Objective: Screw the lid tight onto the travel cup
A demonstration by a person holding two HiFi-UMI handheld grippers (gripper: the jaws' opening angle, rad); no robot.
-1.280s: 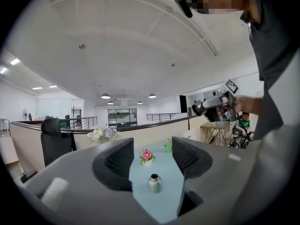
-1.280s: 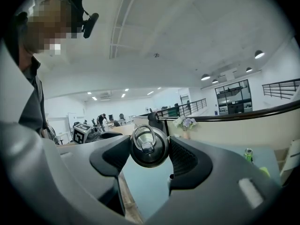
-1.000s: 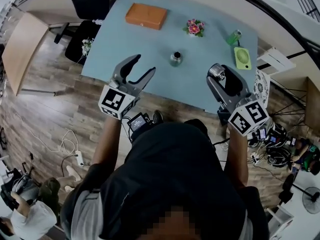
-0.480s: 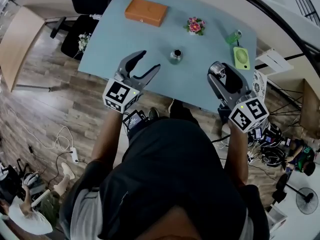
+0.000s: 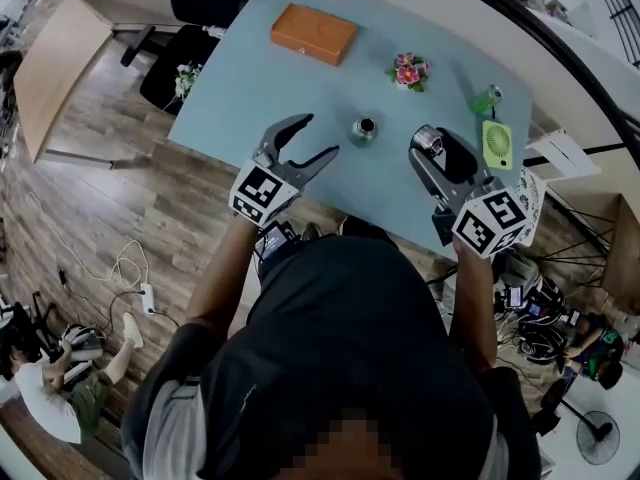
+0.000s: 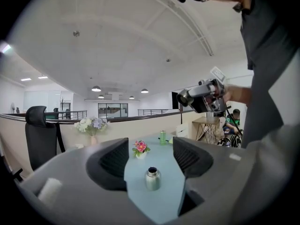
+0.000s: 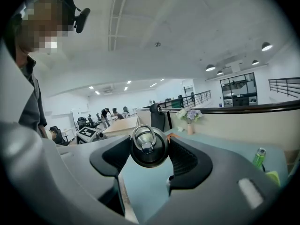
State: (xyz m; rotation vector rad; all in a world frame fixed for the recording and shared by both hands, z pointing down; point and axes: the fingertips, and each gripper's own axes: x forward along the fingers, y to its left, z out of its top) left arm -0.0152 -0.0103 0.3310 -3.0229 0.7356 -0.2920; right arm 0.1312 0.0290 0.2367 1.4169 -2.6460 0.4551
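Left tongs: jaws spread, just been opening, nothing between the pads. Right tongs: pinching lid, centre right of head view. Cup upright, uncapped, on table, upper centre, between both tongs, touching neither.

The travel cup stands on the desk, nearer the front edge. To its right, the lid sits between the jaws of the right hand-held gripper. A box lies far behind the cup, to the left. A flower pot stands behind it, to the right. At the desk's right edge lie 2 things, a fan just in front of a bottle.
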